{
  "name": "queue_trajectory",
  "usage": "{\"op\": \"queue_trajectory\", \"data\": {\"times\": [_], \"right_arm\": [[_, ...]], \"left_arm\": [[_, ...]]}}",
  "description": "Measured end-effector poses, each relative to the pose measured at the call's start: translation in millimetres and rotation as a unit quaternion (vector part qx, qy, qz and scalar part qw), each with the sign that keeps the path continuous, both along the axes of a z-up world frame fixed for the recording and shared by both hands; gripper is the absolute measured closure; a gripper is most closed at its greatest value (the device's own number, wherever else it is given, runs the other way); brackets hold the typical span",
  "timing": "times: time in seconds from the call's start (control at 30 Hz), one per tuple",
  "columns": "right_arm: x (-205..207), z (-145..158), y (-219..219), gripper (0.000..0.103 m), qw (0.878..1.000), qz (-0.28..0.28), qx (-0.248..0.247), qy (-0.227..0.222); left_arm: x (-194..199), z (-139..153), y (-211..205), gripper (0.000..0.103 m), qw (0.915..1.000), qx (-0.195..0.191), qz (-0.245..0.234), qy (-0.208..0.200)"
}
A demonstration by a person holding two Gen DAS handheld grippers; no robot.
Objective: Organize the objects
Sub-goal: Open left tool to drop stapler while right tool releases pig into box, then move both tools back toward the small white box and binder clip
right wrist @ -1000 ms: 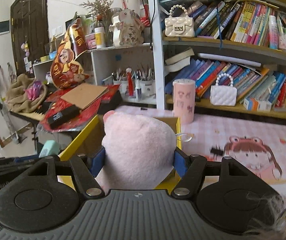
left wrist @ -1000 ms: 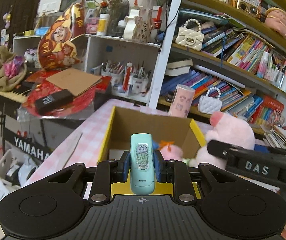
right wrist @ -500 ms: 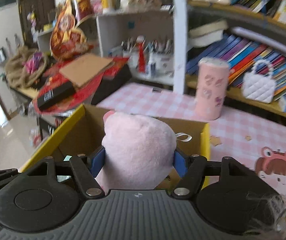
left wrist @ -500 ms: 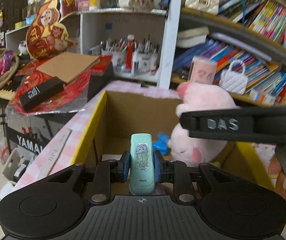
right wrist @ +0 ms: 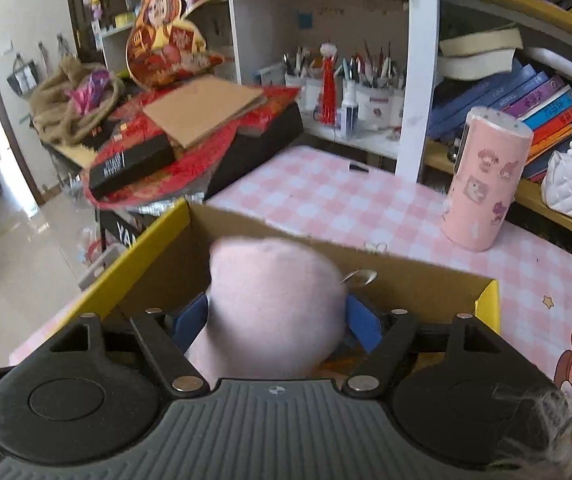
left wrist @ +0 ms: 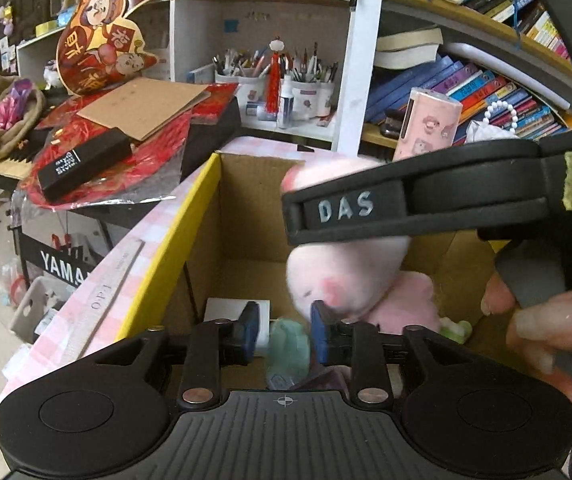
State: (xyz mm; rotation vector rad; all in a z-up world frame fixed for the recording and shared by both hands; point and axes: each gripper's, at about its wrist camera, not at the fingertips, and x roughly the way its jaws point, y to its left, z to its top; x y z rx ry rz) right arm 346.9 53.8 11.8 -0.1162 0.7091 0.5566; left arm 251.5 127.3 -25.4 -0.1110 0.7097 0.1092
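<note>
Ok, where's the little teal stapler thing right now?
In the left wrist view the teal object is blurred, between the open left gripper's blue pads inside the cardboard box, left of the pink plush.

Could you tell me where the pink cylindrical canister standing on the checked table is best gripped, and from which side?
Grip the pink canister across its round middle, coming level from the front: it stands upright, with shelves close behind it.

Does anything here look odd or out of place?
Yes: the mint-green stapler is blurred below the open left gripper, apparently dropping into the cardboard box. The pink plush pig hangs over the box in the right gripper.
</note>
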Motion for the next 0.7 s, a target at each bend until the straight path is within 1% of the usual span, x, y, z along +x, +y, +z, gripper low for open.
{"op": "queue_trajectory", "data": {"times": [0.03,0.1,0.13,0.27,0.3,0.33,0.4,0.47,0.63,0.7], "right_arm": [[-1.3,4.1,-2.9,0.025,1.0,-0.006,0.006,-0.005],[-5.4,15.0,-10.6,0.025,0.999,-0.019,0.024,-0.016],[-7.8,20.5,-14.6,0.025,0.999,-0.026,0.031,-0.021],[-26.7,41.3,-29.2,0.025,0.996,-0.051,0.053,-0.052],[-34.6,46.3,-33.3,0.025,0.995,-0.057,0.057,-0.061],[-41.3,50.1,-36.6,0.025,0.994,-0.063,0.059,-0.069],[-56.2,56.5,-43.5,0.025,0.992,-0.074,0.063,-0.084],[-71.7,60.8,-50.0,0.026,0.989,-0.087,0.062,-0.097],[-112.6,62.5,-65.2,0.027,0.984,-0.117,0.059,-0.117],[-130.1,60.6,-70.6,0.027,0.983,-0.123,0.054,-0.121]], "left_arm": [[-1.9,2.0,0.2,0.061,1.0,0.004,0.004,-0.004],[-7.1,7.2,1.3,0.054,0.9998,-0.007,-0.005,-0.018],[-8.9,10.3,0.9,0.051,0.9997,-0.004,-0.003,-0.022],[-24.7,28.6,-1.3,0.049,0.9985,0.003,-0.011,-0.054],[-29.3,33.6,-1.8,0.046,0.9979,0.005,-0.013,-0.063],[-33.2,38.1,-2.4,0.04,0.9974,0.007,-0.014,-0.071],[-43.7,47.5,-3.2,0.033,0.996,0.013,-0.013,-0.087],[-54.8,54.3,-2.2,0.032,0.995,0.014,-0.013,-0.098],[-84.0,58.2,5.4,0.021,0.9948,0.012,-0.003,-0.102],[-97.1,57.5,9.0,0.02,0.995,0.008,0.001,-0.099]]}}
